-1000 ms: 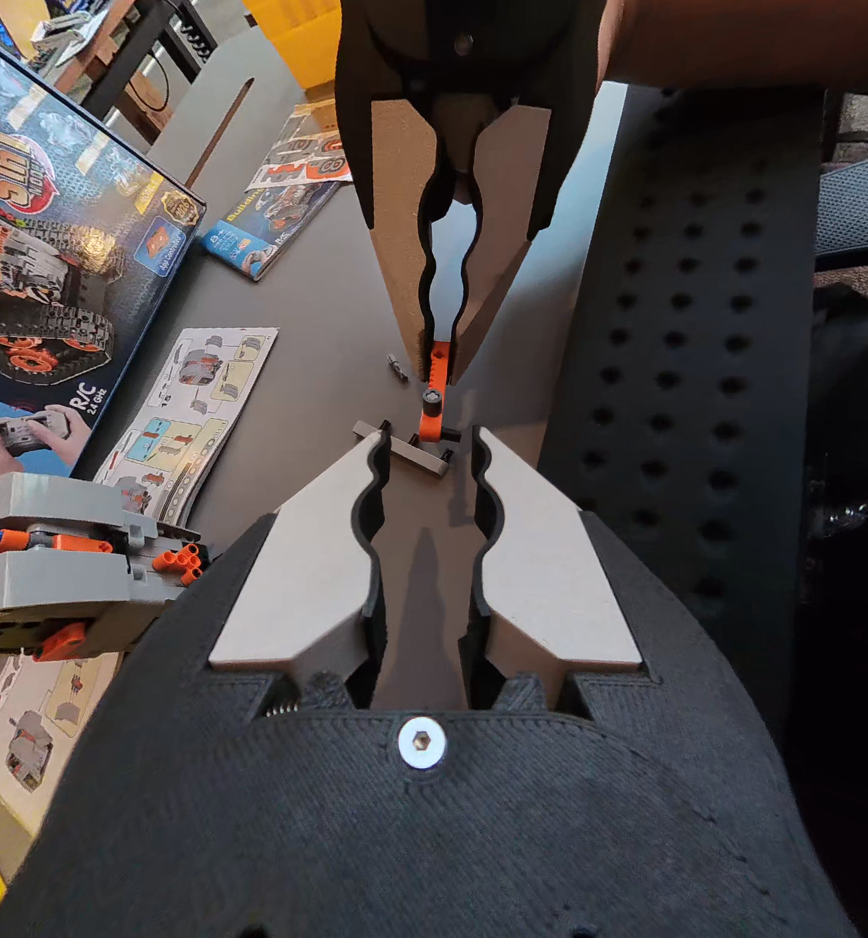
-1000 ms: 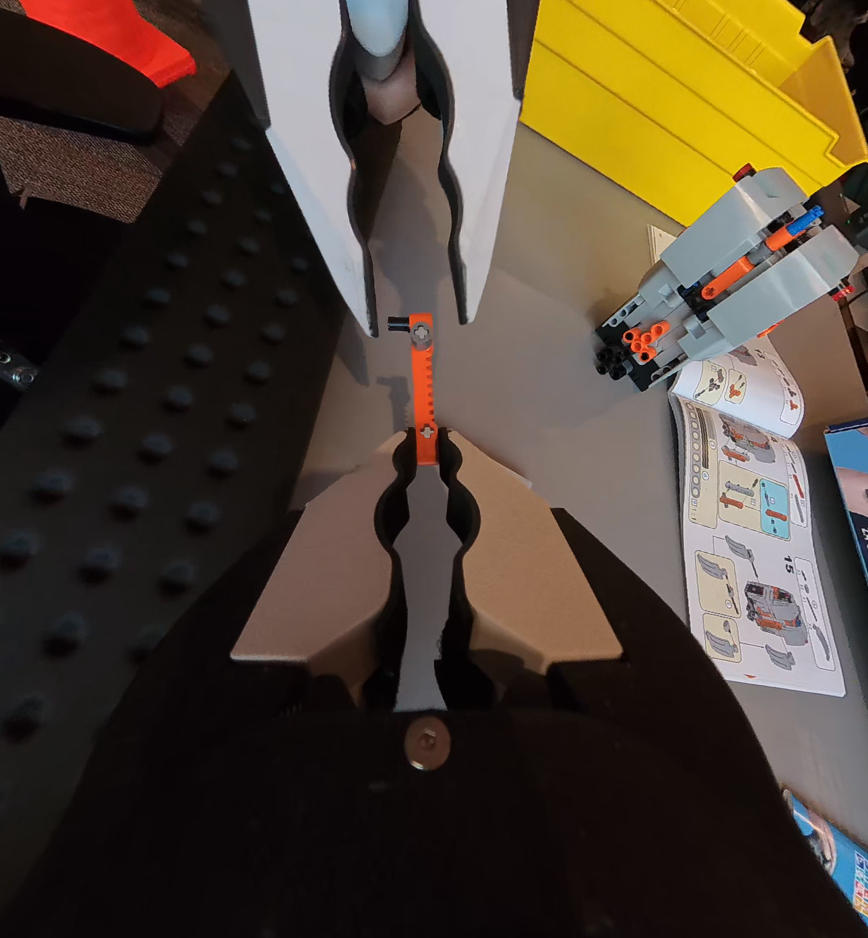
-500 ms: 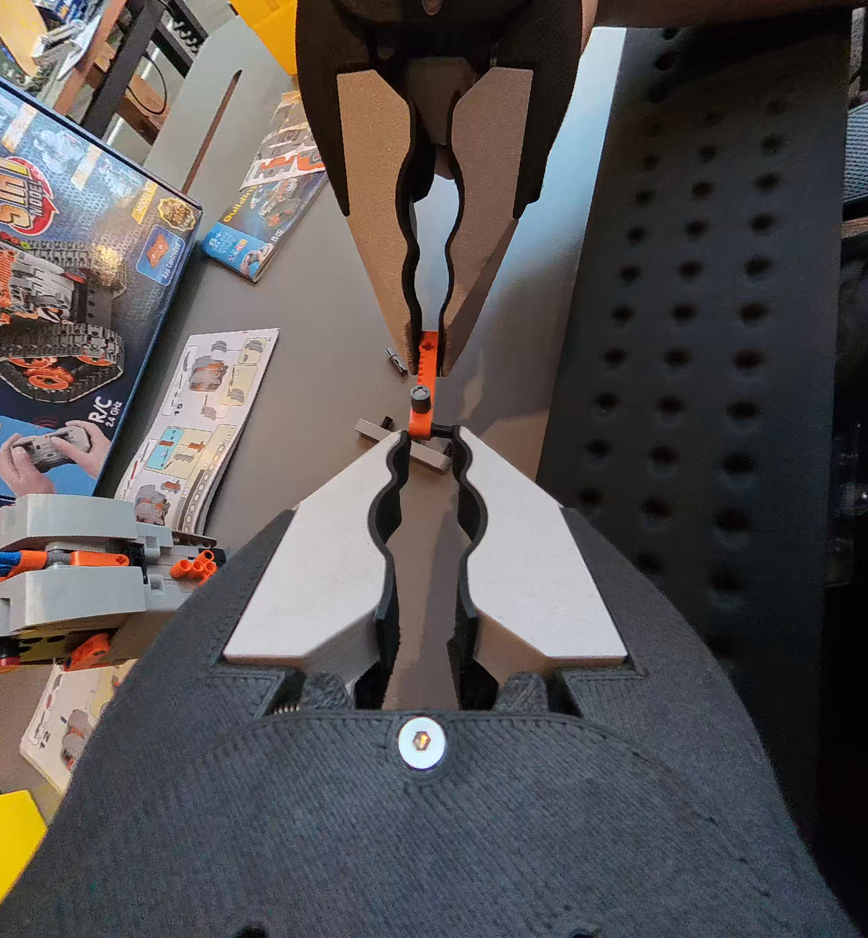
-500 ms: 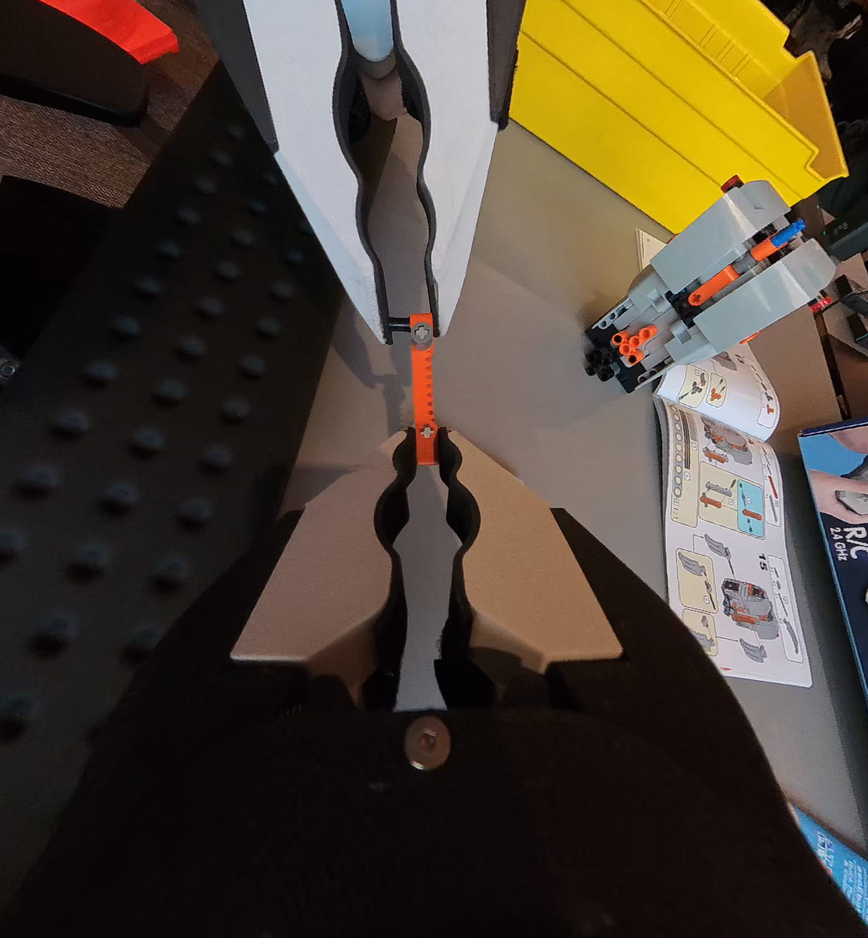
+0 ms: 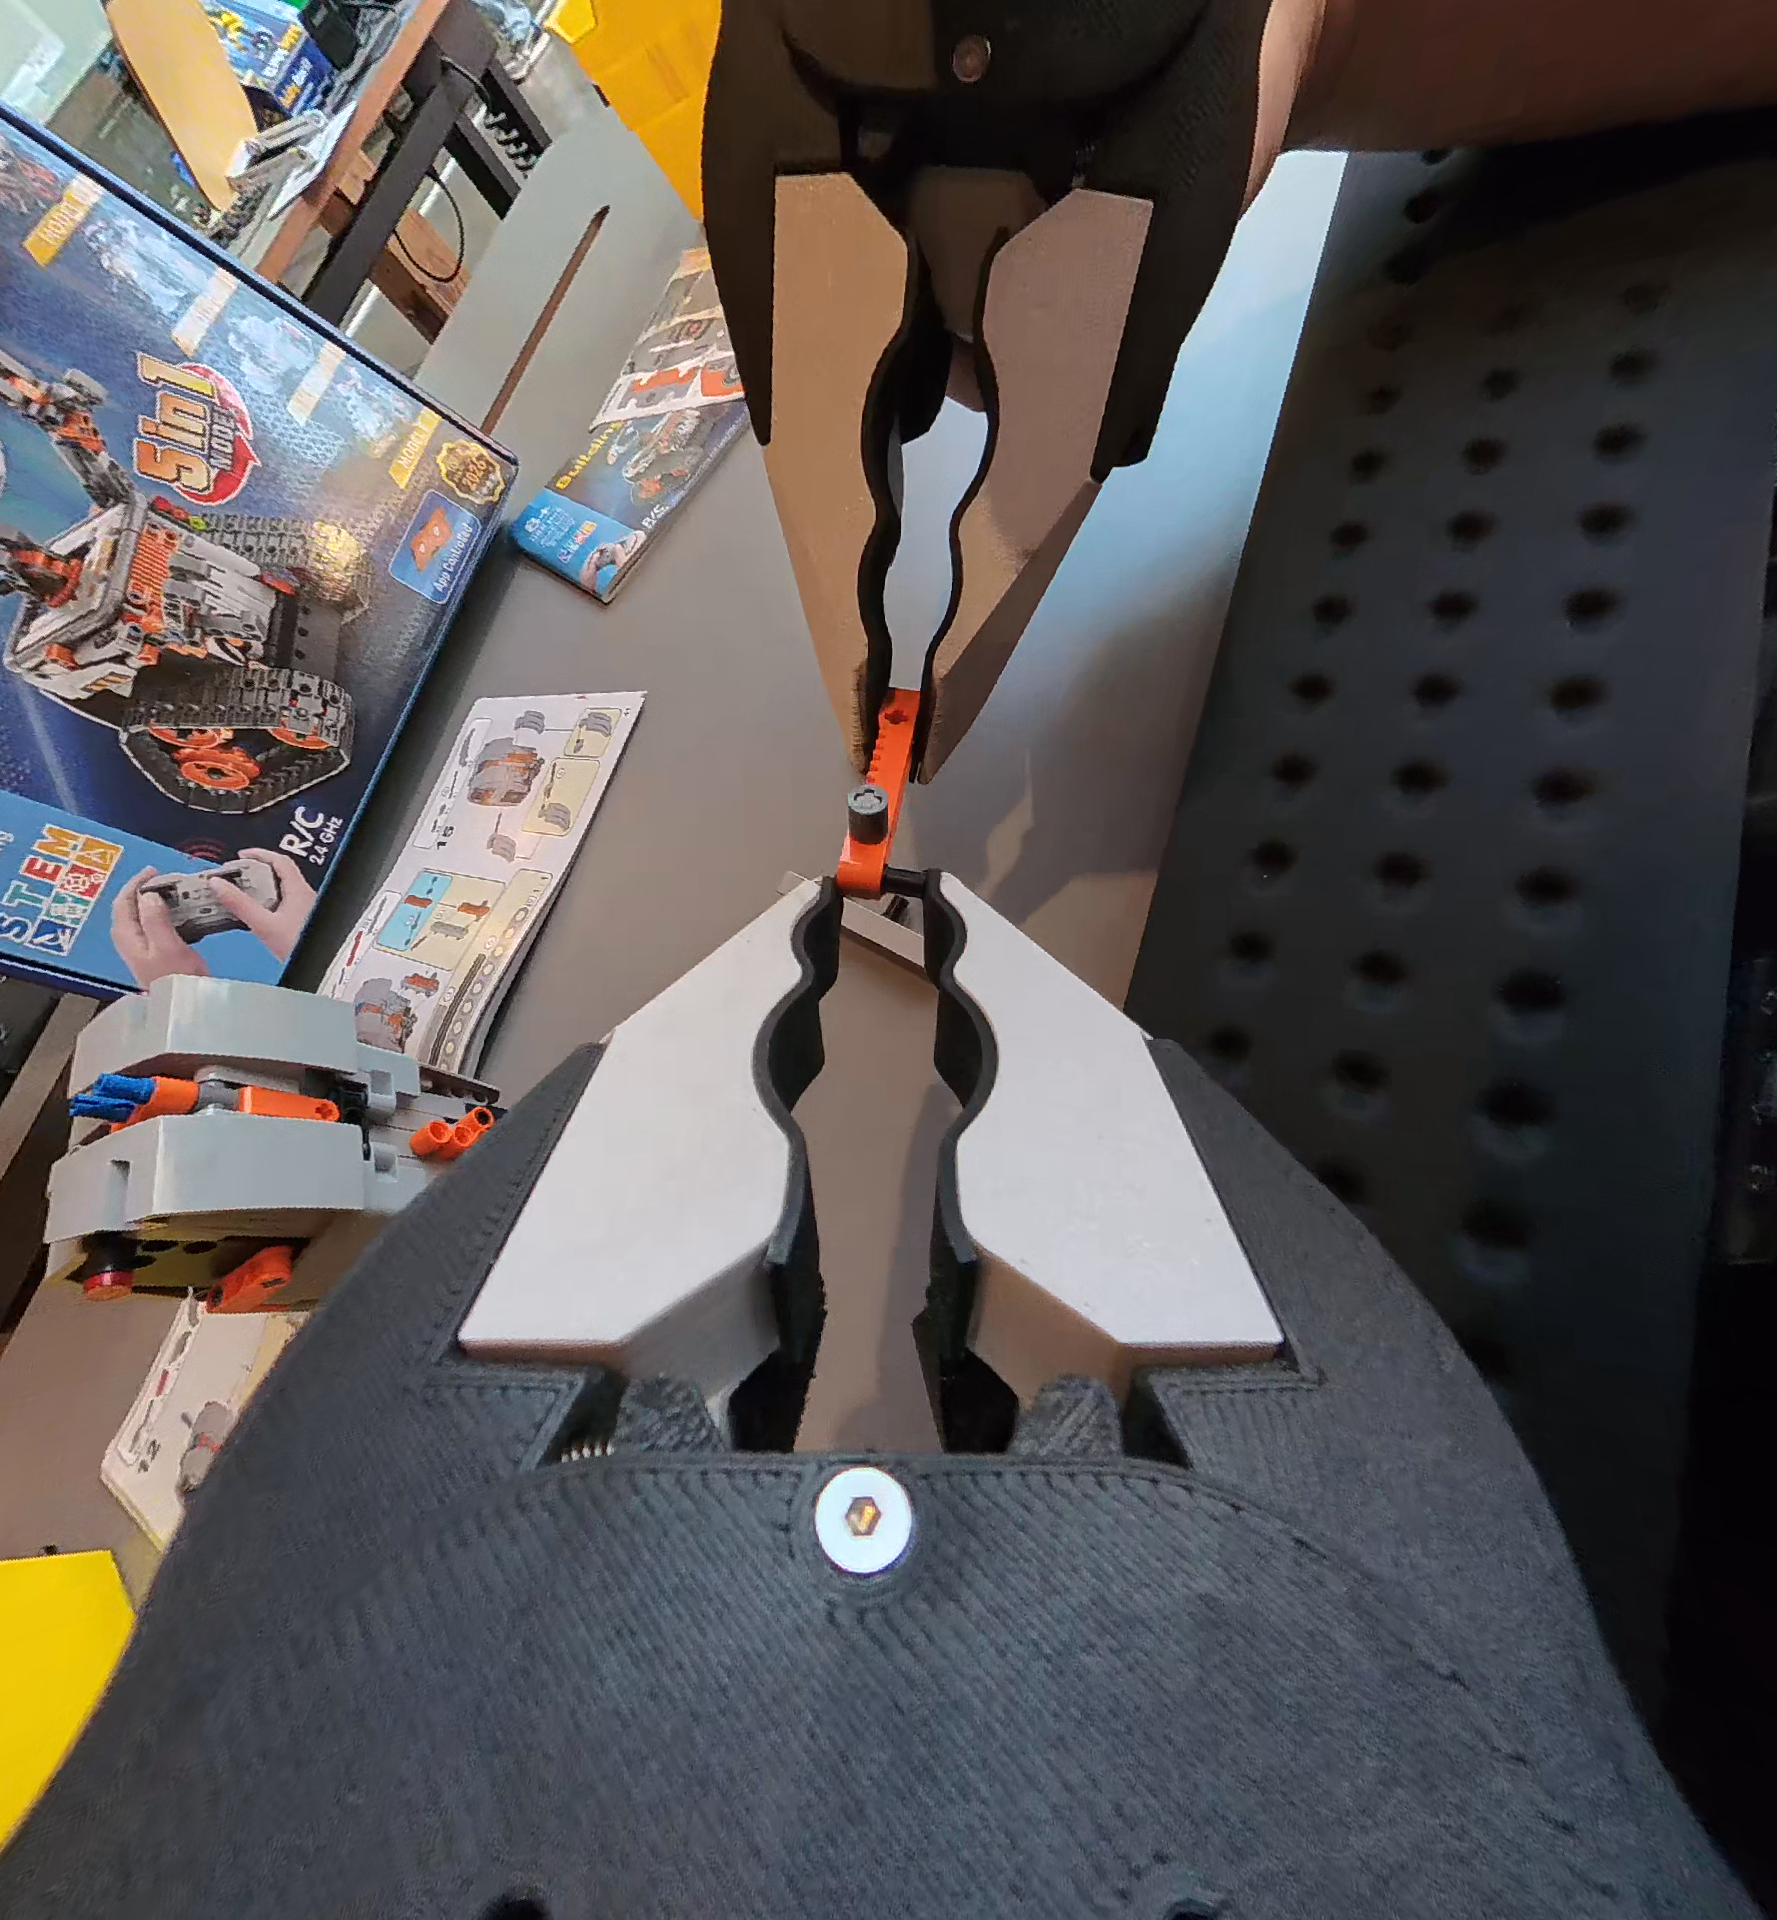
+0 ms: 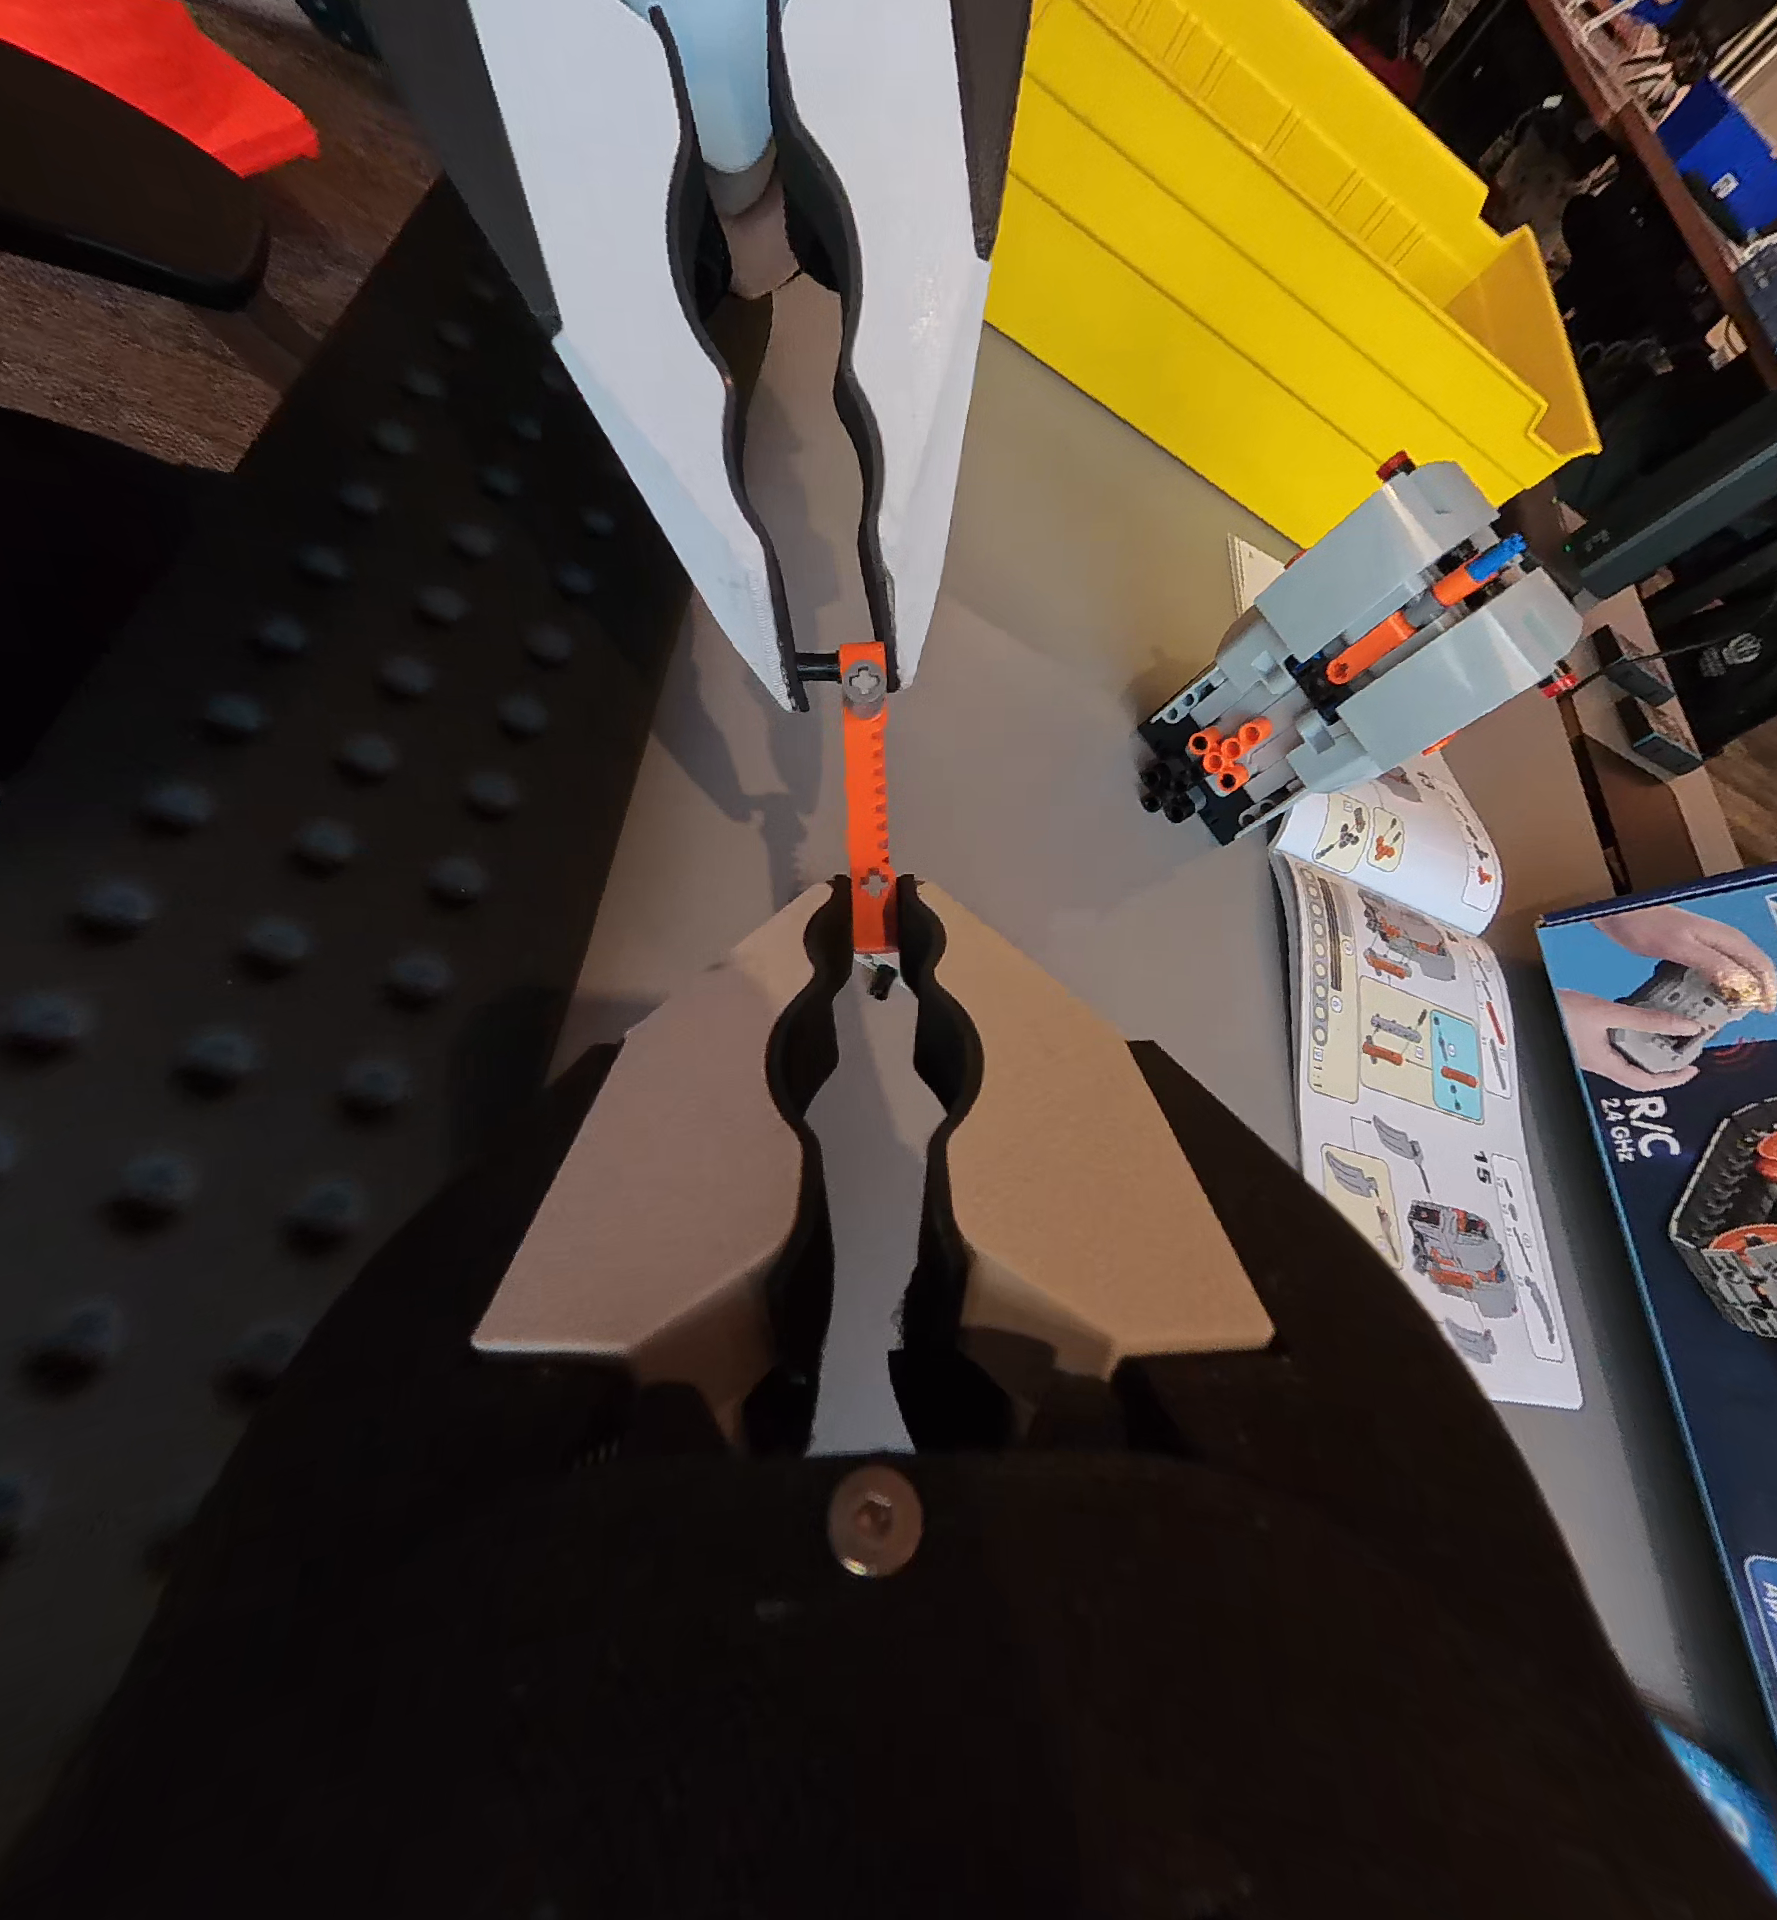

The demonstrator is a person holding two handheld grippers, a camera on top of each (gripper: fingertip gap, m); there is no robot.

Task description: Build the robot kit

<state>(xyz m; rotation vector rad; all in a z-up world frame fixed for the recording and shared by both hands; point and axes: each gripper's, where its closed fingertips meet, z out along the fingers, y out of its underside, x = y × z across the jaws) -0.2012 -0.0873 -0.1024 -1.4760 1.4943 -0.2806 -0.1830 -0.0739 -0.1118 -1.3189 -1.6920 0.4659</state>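
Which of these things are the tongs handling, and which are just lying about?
Handled: orange beam, with its black pin, gripped at opposite ends by left tongs and right tongs.
Lying about: grey model, open booklet, blue box, yellow bin.

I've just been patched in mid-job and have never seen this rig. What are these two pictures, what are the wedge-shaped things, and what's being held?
There is no robot arm. A person holds a two-finger gripper in each hand, and each has a camera looking forward along its fingers. So every picture shows its own gripper at the bottom and the other one coming in from the top.

The right gripper is shut on one end of a thin orange beam, which is held above the grey table. The left gripper is closed around the beam's other end, where a black pin sticks out sideways. Its fingers appear to touch both.

The table also holds a half-built grey model, an open instruction booklet, a blue toy box and a yellow bin.
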